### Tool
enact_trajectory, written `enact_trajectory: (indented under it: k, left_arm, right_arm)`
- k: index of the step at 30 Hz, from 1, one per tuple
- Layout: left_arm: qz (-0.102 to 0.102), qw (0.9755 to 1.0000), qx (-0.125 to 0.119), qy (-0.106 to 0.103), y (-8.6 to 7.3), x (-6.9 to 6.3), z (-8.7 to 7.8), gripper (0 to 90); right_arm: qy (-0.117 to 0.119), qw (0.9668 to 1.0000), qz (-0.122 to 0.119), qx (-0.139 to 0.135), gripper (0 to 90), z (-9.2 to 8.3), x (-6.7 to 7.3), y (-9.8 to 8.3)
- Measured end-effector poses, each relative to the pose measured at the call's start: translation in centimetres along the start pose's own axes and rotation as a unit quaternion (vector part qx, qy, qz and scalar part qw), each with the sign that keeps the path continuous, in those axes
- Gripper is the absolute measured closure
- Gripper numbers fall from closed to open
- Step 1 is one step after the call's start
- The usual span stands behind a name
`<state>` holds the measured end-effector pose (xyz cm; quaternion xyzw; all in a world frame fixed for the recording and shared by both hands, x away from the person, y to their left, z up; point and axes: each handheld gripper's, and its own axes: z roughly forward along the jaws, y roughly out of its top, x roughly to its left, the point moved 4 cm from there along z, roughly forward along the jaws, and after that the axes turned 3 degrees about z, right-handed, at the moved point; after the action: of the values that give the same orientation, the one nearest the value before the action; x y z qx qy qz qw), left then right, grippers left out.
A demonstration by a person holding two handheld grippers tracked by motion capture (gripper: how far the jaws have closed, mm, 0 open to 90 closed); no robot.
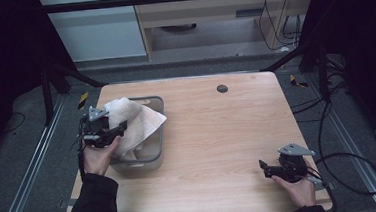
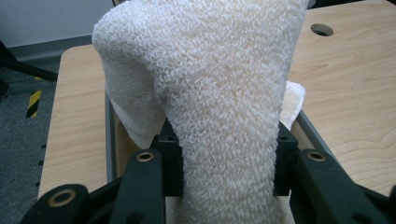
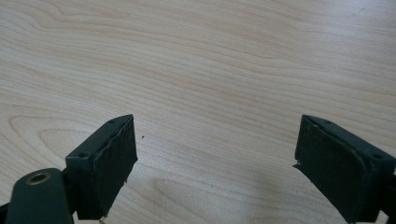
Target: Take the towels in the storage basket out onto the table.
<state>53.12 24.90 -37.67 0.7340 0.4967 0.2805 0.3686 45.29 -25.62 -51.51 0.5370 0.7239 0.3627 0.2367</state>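
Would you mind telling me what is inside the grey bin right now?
A white towel partly inside the grey bin, its upper part clamped in the left tongs. Anything beneath the towel is covered.

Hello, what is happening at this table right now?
A person works at a light wooden table with a two-jaw gripper in each hand. The left gripper has its jaws clamped on a thick cream terry-cloth towel, holding it above a grey rectangular plastic bin at the table's left side; part of the towel hangs over the bin. The right gripper rests near the table's front right corner, jaws open with nothing between them.
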Motion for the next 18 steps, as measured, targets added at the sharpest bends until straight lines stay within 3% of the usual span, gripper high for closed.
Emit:
enact_trajectory:
  k: [18]
  left_arm:
    - [0.014,0.999,-0.041,-0.014,2.8,-0.8,-3.8,59.3]
  right_arm:
    - [-0.001,1.0,0.0,-0.002,12.6,-0.1,0.0,0.0]
